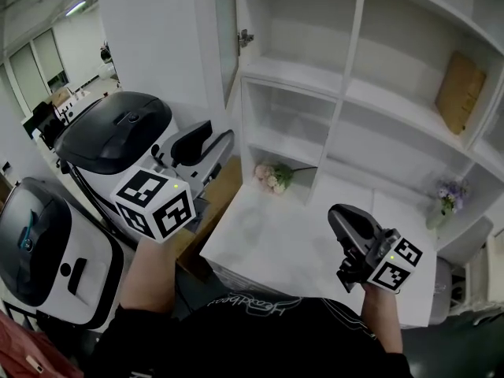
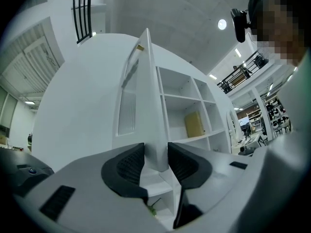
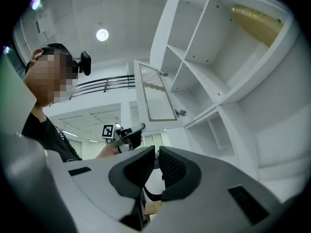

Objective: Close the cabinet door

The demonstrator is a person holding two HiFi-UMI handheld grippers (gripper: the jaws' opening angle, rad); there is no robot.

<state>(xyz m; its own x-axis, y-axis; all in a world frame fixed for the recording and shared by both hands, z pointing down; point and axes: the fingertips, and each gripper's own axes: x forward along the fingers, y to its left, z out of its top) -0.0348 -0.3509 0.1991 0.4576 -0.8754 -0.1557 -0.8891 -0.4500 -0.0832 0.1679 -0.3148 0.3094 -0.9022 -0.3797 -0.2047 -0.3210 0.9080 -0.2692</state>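
White shelf cabinet, mostly bare. Glass-panelled cabinet door swung wide open at its left end. Left hand-held gripper parted, door edge framed between jaws, ungripped. Right hand-held gripper closed, empty.

Bright ceiling lamp glare, dark fisheye corners, perhaps slight blur
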